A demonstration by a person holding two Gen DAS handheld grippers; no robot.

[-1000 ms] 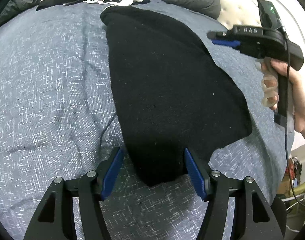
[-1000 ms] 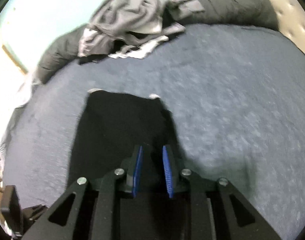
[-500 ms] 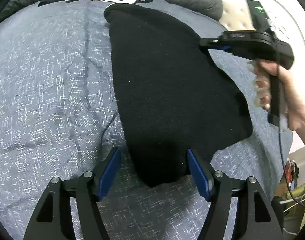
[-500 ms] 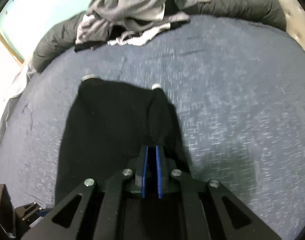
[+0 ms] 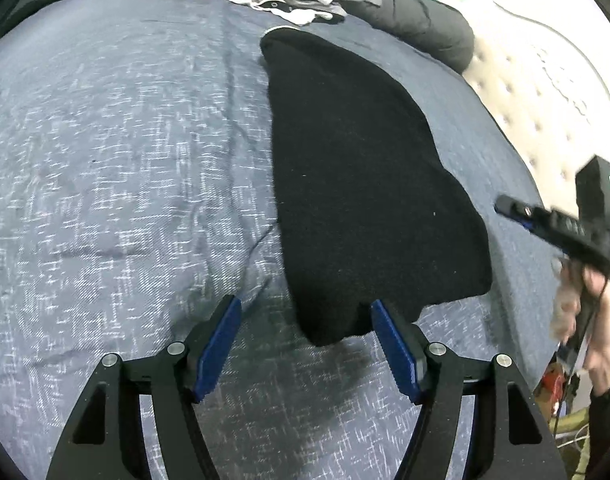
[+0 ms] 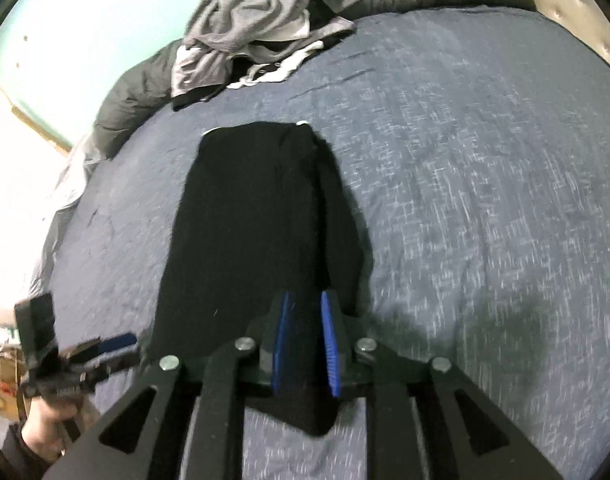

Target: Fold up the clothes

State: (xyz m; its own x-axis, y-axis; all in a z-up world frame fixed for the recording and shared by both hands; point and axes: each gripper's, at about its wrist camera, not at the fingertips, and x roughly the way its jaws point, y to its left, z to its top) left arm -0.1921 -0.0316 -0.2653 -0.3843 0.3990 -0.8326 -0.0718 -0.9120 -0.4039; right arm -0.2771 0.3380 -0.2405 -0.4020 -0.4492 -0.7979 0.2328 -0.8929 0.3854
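While the black garment [image 5: 369, 184] lies flat on the bed [image 5: 117, 168], already narrowed into a long strip, the step in hand looks like taking its near end for the next fold. The left gripper [image 5: 305, 344] hangs with fingers spread wide, the garment's near tip just ahead of them and nothing pinched. The right gripper [image 6: 307, 342] has its fingers close together but opening, right over the garment's near edge; whether cloth sits between them I cannot tell.

To do it well, I would bring each pair of fingers to one near corner, pinch through all layers, lift both together and carry the end straight toward the far hem, keeping the side edges aligned. A grip on the top layer alone would likely undo the folded side.

Count: one black garment, two grippers, one heap of unfolded clothes [image 6: 257, 36] far beyond the fingers, one dark duvet [image 5: 417, 16] along the far edge.
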